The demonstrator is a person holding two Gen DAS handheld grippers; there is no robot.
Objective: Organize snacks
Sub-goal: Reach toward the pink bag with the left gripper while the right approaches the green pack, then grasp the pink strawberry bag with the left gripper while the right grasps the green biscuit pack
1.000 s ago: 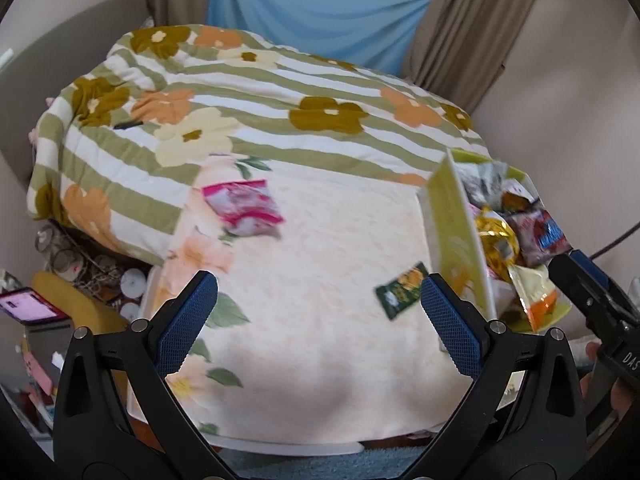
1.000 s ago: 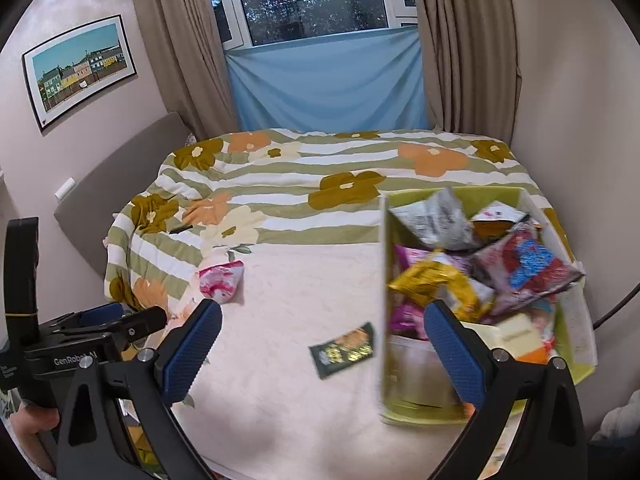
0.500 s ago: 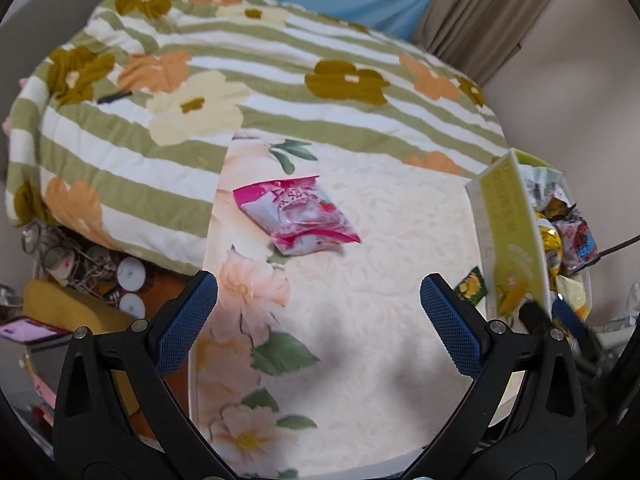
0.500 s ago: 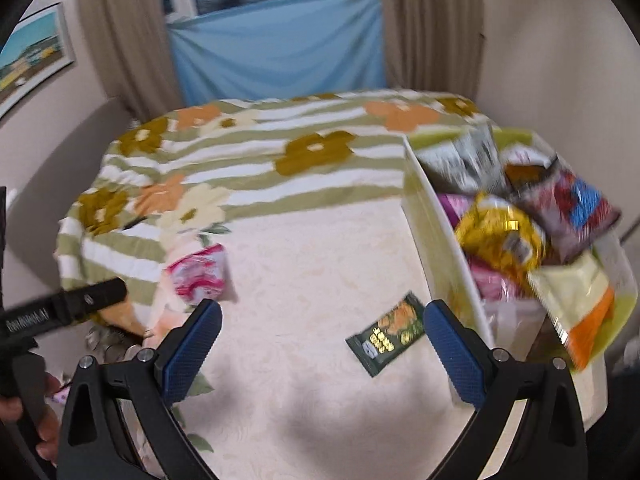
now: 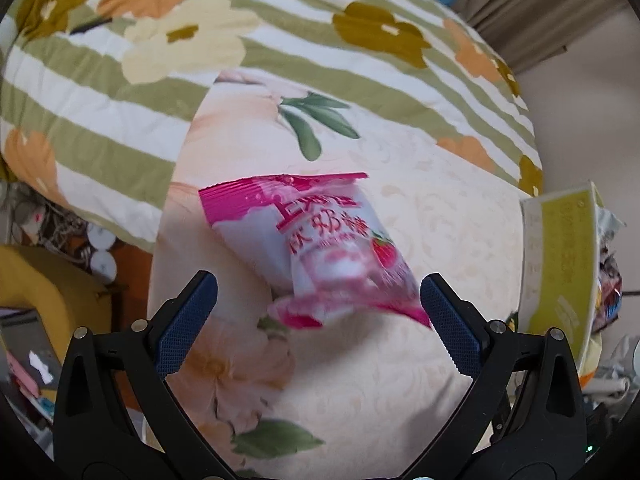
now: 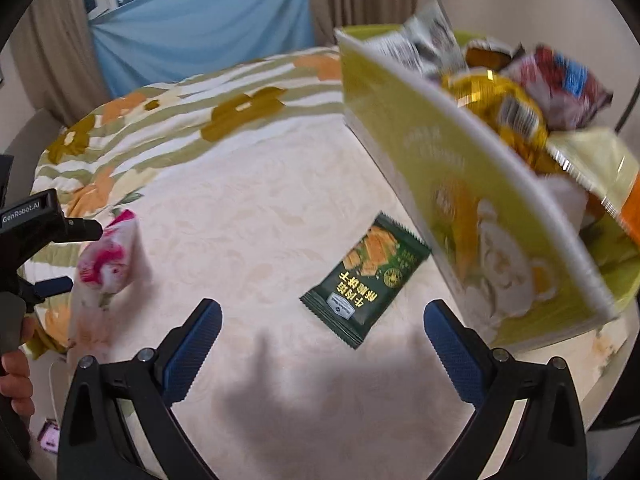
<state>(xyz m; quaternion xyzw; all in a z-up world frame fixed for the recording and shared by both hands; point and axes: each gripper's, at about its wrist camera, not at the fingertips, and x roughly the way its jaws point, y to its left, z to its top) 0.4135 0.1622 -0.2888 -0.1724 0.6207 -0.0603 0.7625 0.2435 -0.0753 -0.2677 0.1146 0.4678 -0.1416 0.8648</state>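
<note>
A pink and white candy bag (image 5: 320, 248) lies on the cream cloth, just ahead of my open left gripper (image 5: 318, 320); its lower end reaches between the fingertips. It also shows in the right wrist view (image 6: 108, 260). A dark green cracker packet (image 6: 366, 280) lies flat on the cloth just ahead of my open, empty right gripper (image 6: 322, 344). A yellow-green box (image 6: 460, 184) full of snack bags stands to the right of the packet; its side shows in the left wrist view (image 5: 560, 256).
The cream cloth (image 6: 248, 208) covers a surface against a bed with a green striped flower quilt (image 5: 280, 40). The left gripper's body (image 6: 36, 224) and the hand holding it show at the right wrist view's left edge. Clutter lies on the floor at left (image 5: 40, 240).
Both grippers have moved down and closer to the cloth. The pink bag now fills the left view near the fingers. The green packet is nearer the right gripper. Both stay open.
</note>
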